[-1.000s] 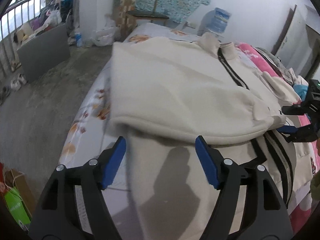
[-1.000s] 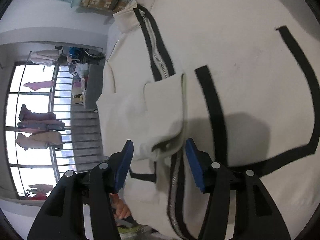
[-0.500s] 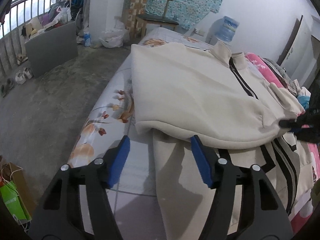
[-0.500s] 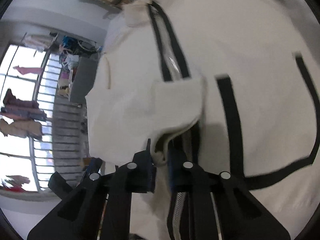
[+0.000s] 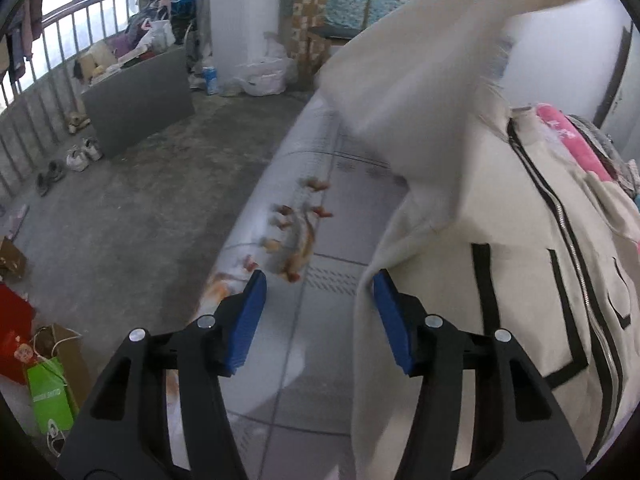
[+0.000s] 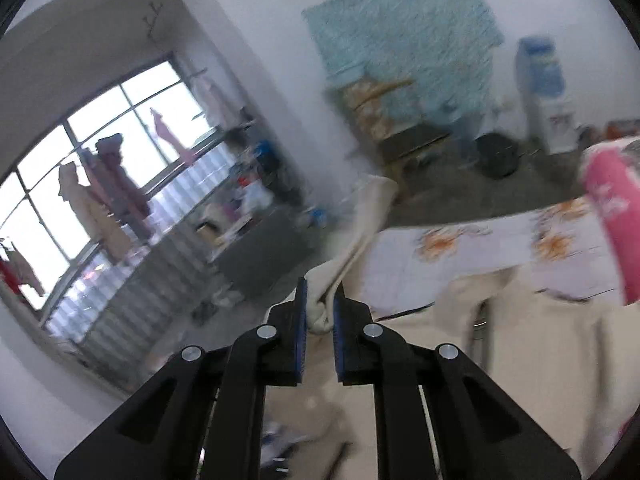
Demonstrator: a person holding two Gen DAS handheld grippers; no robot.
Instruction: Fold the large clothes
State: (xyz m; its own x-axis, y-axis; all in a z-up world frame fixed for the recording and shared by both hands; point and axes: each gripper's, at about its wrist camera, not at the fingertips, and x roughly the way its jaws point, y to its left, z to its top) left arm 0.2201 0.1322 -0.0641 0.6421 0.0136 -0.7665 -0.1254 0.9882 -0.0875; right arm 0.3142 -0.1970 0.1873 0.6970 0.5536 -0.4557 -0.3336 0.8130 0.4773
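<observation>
Right tool (image 6: pixel 320 312) pinching raised jacket (image 5: pixel 500 240) flap (for refolding); left tool (image 5: pixel 316 320) half-spread, closing, empty, beside hem over bed (image 5: pixel 320 184).

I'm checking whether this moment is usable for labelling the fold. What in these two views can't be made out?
- Which part of the jacket the right gripper pinches: right wrist view, motion blur and bunched cloth.
- The right gripper itself in the left wrist view: out of frame; the lifted flap runs off the top edge.
- The jacket's lower hem: left wrist view, hidden behind the left gripper and the frame edge.
- The bed under the jacket: covered.
</observation>
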